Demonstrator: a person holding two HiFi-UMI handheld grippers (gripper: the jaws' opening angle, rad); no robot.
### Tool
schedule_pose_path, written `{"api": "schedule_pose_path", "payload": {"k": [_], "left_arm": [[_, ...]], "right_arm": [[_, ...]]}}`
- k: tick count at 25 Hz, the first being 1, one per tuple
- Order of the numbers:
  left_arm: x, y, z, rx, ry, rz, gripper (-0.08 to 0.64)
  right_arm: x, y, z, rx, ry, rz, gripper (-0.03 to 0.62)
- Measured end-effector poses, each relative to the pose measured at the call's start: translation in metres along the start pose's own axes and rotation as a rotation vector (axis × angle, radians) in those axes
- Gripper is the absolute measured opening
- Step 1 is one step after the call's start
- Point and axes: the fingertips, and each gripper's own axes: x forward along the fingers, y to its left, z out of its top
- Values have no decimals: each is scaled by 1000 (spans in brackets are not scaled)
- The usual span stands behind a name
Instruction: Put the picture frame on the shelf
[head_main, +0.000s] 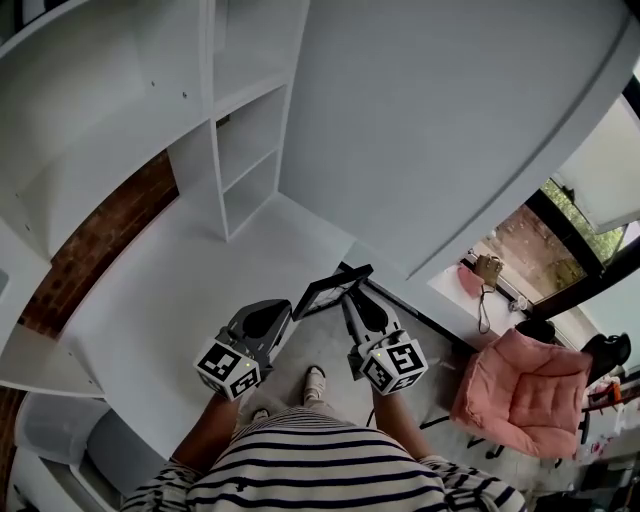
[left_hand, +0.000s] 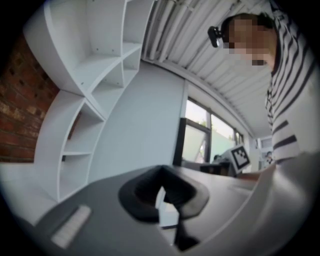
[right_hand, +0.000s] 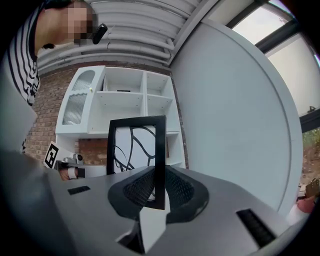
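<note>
A: Where's the picture frame right now?

B: In your right gripper (head_main: 355, 305). The picture frame (head_main: 330, 288) is black, and your jaws are closed on one of its upright side bars. In the right gripper view the picture frame (right_hand: 136, 150) stands upright out of the right gripper (right_hand: 155, 192), white inside with black curving lines.

A: And my left?

B: Your left gripper (head_main: 272, 315) is just beside the right one, on its left, apart from the frame. In the left gripper view the pads of the left gripper (left_hand: 162, 197) are drawn nearly together, with only a sliver of light between them and nothing held.

A: Where's the shelf?

B: The white shelf (head_main: 240, 150) is ahead of you, beyond the white surface (head_main: 170, 300), with a brick wall (head_main: 110, 235) to its left. The frame hangs near that surface's front edge, well apart from the shelf. Your right gripper view looks straight at the shelf (right_hand: 125, 100) behind the frame. The left one has the shelf (left_hand: 95, 80) off to its left. A pink cushion (head_main: 525, 390) lies on your right
</note>
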Motion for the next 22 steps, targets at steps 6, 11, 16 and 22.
{"api": "schedule_pose_path", "payload": {"k": [6, 11, 16, 22], "left_arm": [[62, 15, 6, 37, -1, 40, 6], [102, 29, 14, 72, -7, 92, 6], [137, 35, 19, 104, -7, 144, 6], [153, 54, 24, 121, -4, 210, 6]], "right_arm": [[31, -59, 14, -4, 5, 56, 60], [57, -96, 29, -20, 6, 126, 60], [78, -128, 41, -23, -4, 195, 60], [108, -146, 50, -6, -18, 254, 60]]}}
